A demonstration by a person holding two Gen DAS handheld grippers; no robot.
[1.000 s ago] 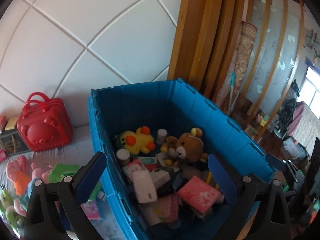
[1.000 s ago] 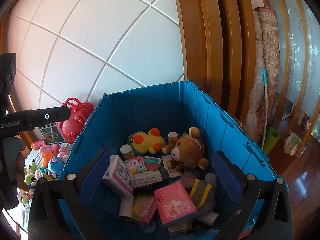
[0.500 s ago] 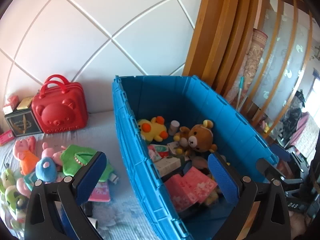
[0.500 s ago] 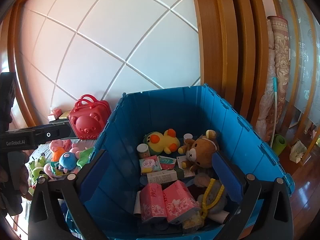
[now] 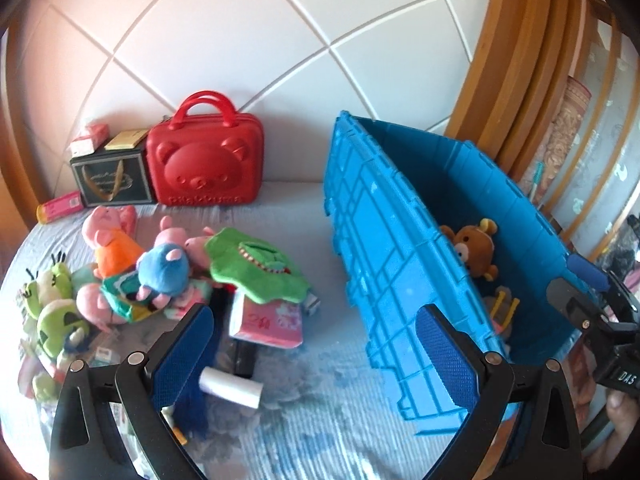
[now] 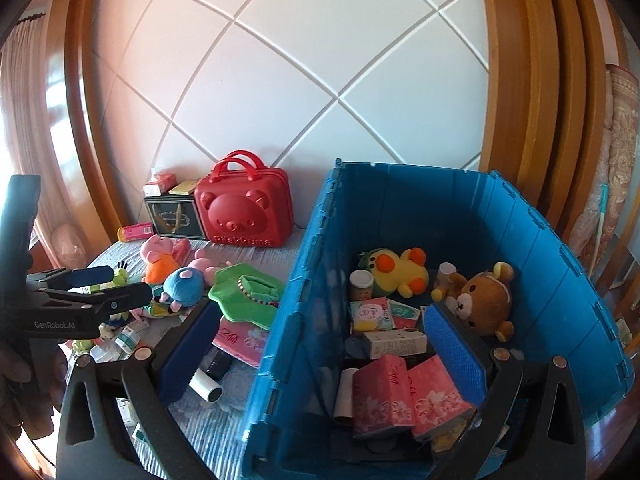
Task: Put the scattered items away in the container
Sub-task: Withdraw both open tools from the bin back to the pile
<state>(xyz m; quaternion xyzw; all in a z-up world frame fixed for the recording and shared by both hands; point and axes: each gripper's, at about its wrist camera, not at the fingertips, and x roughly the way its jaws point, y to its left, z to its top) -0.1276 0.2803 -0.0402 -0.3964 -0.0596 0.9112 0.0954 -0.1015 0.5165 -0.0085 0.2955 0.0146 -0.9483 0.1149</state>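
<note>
1. To the left of the blue crate [image 5: 384, 240], on the bed [image 5: 304, 420], the loose items lay heaped: soft toys [image 5: 160, 268], a green plush [image 5: 256, 268], a pink tissue pack [image 5: 268, 322] and a white roll [image 5: 232, 386].
2. The left tongs [image 5: 316, 356] were open and empty above the bed, probably aimed at the pile for the next pick.
3. The right tongs [image 6: 320, 344] were open and empty too, straddling the crate's near left wall.
4. Inside the crate lay a brown bear [image 6: 484, 300], a yellow duck [image 6: 396, 270] and pink packs [image 6: 404, 396], already tidied.
</note>
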